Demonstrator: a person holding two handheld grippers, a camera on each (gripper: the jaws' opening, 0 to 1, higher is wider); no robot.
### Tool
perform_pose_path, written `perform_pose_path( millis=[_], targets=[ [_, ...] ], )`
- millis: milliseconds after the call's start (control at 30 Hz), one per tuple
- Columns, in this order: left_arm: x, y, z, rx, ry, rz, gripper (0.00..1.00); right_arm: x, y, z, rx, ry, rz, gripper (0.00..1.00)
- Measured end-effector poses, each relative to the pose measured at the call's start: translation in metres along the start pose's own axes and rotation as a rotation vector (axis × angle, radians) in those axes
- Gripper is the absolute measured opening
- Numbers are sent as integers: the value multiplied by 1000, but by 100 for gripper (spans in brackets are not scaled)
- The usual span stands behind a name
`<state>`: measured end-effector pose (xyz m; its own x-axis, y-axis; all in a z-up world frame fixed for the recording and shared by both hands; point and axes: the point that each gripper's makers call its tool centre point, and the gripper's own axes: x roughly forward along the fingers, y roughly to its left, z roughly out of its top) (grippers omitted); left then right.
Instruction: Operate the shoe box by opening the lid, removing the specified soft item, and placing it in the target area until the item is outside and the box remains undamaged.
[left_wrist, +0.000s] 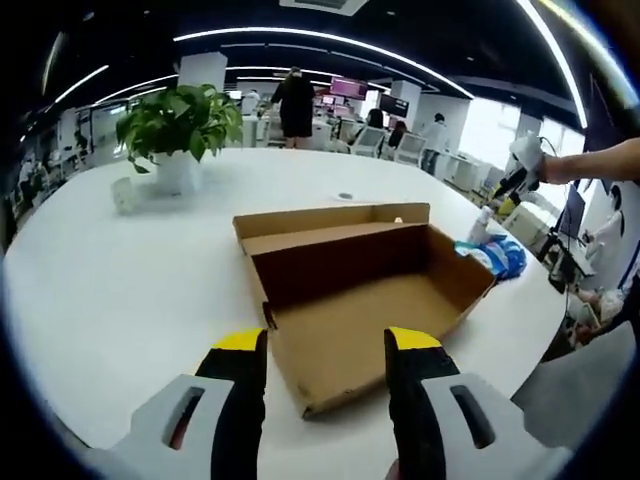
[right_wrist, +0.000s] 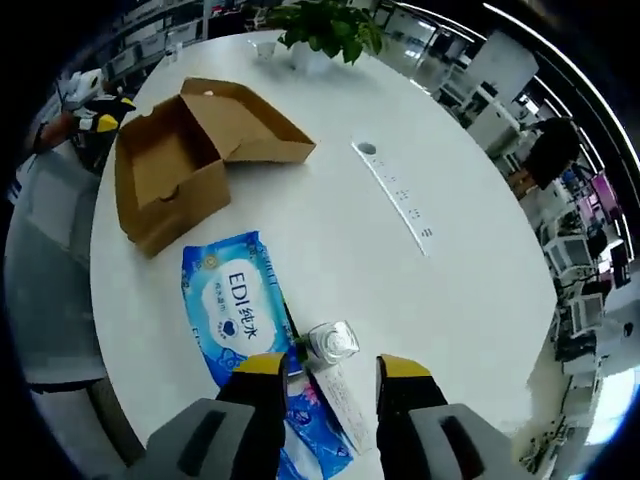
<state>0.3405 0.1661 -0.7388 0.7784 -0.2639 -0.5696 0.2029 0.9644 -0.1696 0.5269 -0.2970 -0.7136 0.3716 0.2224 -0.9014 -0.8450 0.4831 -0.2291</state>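
Right gripper view: brown shoe box open, empty; blue wipes pack outside.

The white bench is carrying an open shoe box; beside the box are lying a blue wipes pack, possibly a small bottle, and beyond it a potted plant.

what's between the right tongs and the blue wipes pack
In the right gripper view, a small clear glass jar on a white flat strip sits just ahead of the right tongs, touching the soft blue wipes pack at its edge.
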Motion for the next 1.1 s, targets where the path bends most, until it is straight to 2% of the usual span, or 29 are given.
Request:
perform_pose_path(
  millis=[200,300,467,567,733,900,1100],
  targets=[
    [0,8,-17,-29,70,34,46,-16,9,7,123,-101,-71,31],
    [1,6,-21,-49,86,25,43,-27,18,14,169,-159,-93,31],
    [1,4,-30,-41,127,28,35,-35,37,16,243,-218,-71,31],
    [1,4,-32,-55,135,25,31,-37,52,16,328,-259,-52,31],
    [0,7,-35,-82,141,29,17,-41,70,15,378,-295,-39,30],
    [-3,12,-37,-120,142,44,9,-43,96,22,425,-335,-25,28],
    [-5,10,-37,-105,149,48,9,-42,127,37,457,-365,-6,26]
  ],
)
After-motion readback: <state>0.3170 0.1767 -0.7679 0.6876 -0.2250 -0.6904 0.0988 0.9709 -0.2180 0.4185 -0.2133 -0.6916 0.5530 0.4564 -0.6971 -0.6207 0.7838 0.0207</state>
